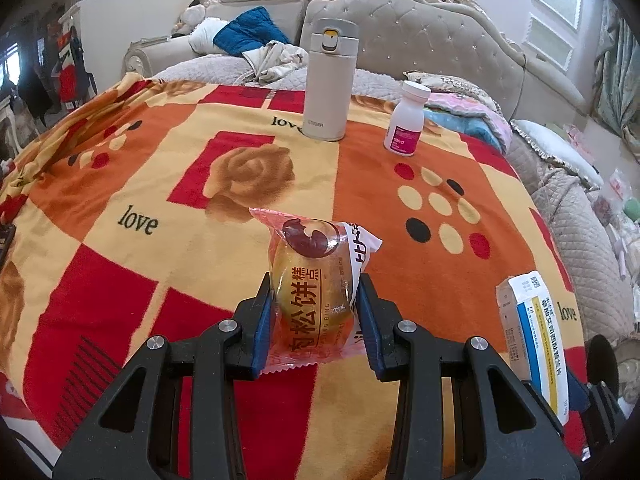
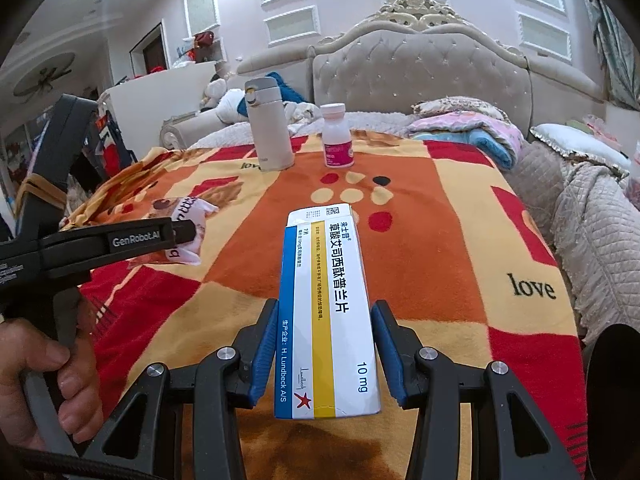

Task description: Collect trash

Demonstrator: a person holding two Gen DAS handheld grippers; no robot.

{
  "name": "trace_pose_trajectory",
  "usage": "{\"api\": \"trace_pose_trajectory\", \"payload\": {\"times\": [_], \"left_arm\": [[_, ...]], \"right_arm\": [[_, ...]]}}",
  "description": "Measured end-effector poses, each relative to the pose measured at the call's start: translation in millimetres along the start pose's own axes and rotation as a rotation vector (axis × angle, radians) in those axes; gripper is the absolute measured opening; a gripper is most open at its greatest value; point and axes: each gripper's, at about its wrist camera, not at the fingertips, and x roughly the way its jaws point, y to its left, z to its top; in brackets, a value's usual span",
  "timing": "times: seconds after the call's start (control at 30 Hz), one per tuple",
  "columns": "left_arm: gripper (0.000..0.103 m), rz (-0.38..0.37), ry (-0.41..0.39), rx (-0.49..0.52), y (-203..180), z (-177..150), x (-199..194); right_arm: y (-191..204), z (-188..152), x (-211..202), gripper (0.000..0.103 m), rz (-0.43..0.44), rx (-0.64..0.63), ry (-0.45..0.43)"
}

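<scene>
Your left hand-held gripper (image 1: 316,312) is clamped on a wrapped pastry (image 1: 316,280), its blue pads pressing both sides of the clear and pink packet, which stands up between the fingers above the blanket (image 1: 140,160) covering the bed. Your right hand-held gripper (image 2: 325,344) holds a medicine box (image 2: 326,312), white with a blue and a yellow stripe. The left pad touches the box's blue edge; whether the right pad touches the white edge you cannot tell from this view, though the box sits lifted off the blanket between the two. In the left wrist view the same box shows at the right edge of the picture, beside the pastry packet and apart from it.

Near the far edge of the blanket, toward the headboard (image 2: 420,64), a beige thermos (image 1: 326,80) stands upright. Just to its right stands a white pill bottle (image 1: 406,120) with a pink label, also upright and not touching the thermos. Folded quilts (image 2: 472,132) lie at the bed's far right corner. Your left hand (image 2: 44,376) shows in the right wrist view, wrapped round the grip of the left tool.
</scene>
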Motion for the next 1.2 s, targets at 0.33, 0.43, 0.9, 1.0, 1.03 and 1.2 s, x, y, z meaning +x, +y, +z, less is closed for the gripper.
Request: {"api": "trace_pose_trajectory", "payload": {"times": [0.33,0.43,0.9,1.0,1.03,1.2], "left_arm": [[0.036,0.013,0.027,-0.013,1,-1,7],[0.036,0.019,0.023,-0.008,0,-2,7],[0.036,0.027,0.042,-0.007,-1,-4,12],[0.036,0.017,0.044,-0.021,2,-4,13],[0.036,0.013,0.047,-0.025,3,-3,13],[0.036,-0.004,0.051,-0.036,4,-3,12]], "right_arm": [[-2,-1,-2,0.045,0.004,0.005,0.006],[-4,0,-3,0.045,0.002,0.009,0.001],[-4,0,-7,0.045,0.0,0.002,-0.004],[-4,0,-6,0.045,-0.007,0.0,-0.001],[-4,0,-5,0.045,-0.011,-0.001,0.002],[-1,-1,0,0.045,-0.02,-0.007,0.011]]}}
